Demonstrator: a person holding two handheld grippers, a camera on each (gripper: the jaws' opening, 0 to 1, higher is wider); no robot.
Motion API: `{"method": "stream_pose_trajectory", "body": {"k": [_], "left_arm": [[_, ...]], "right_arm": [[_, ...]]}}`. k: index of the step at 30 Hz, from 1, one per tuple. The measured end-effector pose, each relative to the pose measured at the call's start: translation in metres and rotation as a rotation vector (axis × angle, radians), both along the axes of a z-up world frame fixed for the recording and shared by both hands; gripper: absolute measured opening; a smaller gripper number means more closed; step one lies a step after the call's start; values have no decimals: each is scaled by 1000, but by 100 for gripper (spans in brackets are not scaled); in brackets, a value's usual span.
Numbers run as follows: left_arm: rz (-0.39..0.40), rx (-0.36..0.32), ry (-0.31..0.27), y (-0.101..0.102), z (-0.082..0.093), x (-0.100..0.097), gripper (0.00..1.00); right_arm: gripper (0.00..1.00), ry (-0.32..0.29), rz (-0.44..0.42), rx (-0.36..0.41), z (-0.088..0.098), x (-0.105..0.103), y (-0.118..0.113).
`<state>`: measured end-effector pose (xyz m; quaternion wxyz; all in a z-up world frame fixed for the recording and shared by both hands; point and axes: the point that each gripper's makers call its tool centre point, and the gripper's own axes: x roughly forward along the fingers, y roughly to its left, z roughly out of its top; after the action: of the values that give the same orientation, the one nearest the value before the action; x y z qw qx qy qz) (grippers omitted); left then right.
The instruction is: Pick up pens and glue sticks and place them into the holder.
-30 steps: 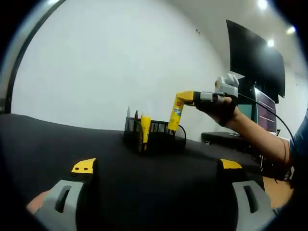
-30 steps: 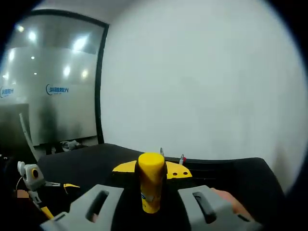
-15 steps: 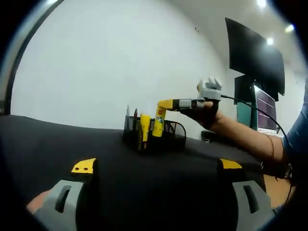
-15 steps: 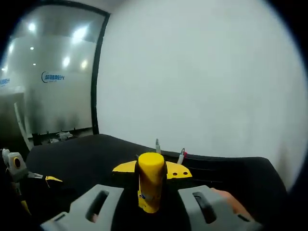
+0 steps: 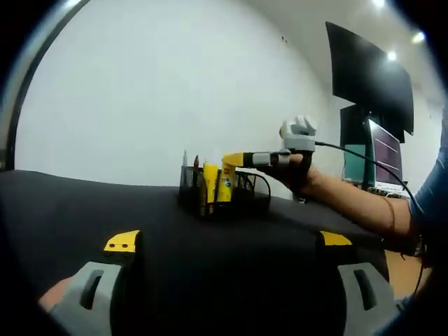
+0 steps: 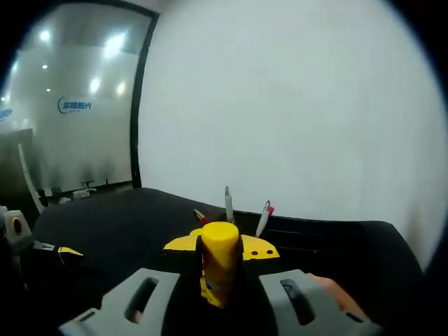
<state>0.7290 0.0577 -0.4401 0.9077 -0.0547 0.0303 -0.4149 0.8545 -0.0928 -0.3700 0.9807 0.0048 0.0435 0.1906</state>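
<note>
Black table [image 5: 210, 252], right gripper [image 6: 221, 246] clamping glue stick [image 6: 220, 269]

In the right gripper view, the lower end of the yellow glue stick [image 6: 220, 271] is hidden between the jaws of the right gripper [image 6: 220, 297], and its label print is too small to read. The holder [image 6: 280, 241] behind it is mostly masked by the yellow jaw tips; the pens [image 6: 228, 204] show only their upper ends. In the left gripper view, the holder [image 5: 248, 198] at the far edge of the counter [image 5: 210, 252] is too small to count its contents, and the monitor [image 5: 371, 77] is cut off at the right.
</note>
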Motion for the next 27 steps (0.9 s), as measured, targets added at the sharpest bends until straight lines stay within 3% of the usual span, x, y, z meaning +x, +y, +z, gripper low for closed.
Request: {"method": "stream_pose_trajectory", "body": {"k": [10, 18, 22, 27], "left_arm": [[-2, 8, -3, -1, -1, 0, 96], [-4, 23, -4, -2, -3, 0, 96], [-5, 29, -4, -3, -4, -1, 96], [-5, 34, -3, -3, -5, -1, 96]], "right_arm": [[17, 31, 2, -61, -17, 3, 3], [17, 42, 1, -64, -22, 6, 2], [18, 28, -3, -61, -20, 7, 0], [19, -39, -22, -59, -2, 7, -9]]}}
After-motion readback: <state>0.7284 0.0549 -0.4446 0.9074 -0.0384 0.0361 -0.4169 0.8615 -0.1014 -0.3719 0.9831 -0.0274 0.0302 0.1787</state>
